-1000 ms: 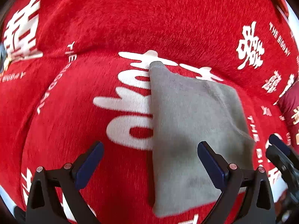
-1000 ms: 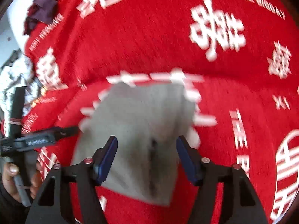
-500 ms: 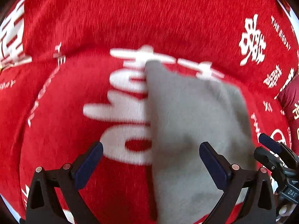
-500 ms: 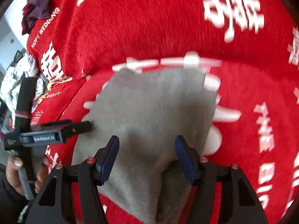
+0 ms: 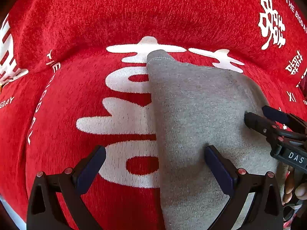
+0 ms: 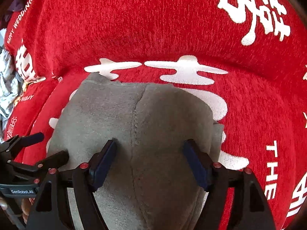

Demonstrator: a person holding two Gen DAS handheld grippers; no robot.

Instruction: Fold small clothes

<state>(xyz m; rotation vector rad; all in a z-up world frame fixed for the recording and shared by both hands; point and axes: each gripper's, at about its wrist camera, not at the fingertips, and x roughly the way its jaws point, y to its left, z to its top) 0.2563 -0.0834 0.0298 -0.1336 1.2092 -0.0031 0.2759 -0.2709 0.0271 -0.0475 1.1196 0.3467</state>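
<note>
Grey knit cloth [image 5: 201,115], a small folded garment, lies flat on a red cover [image 5: 115,19] printed with large white characters and small white lettering. In the left wrist view the garment's straight left edge runs down the middle of the picture, from a pointed corner at the top to the bottom edge.

The left gripper [image 5: 155,161] straddles that edge: its left finger stands over the bare red cover and its right finger over the grey cloth. The jaws are spread wide and grip nothing; whether the right tip touches the cloth cannot be told.

The right gripper [image 6: 149,157] hangs over the garment's middle, with both fingers above the grey cloth and a dark seam line running between them. Its jaws are opening, and the cloth beneath lies flat, not pinched between the pads.

Each gripper shows in the other's view: the right one comes in from the right edge of the left wrist view, over the garment's right side, with fingers of a hand [image 5: 293,189] below it. The left one sits at the left edge of the right wrist view, near the garment's left border.

A crumpled pale fabric [image 6: 7,88] lies beyond the cover's left edge.
</note>
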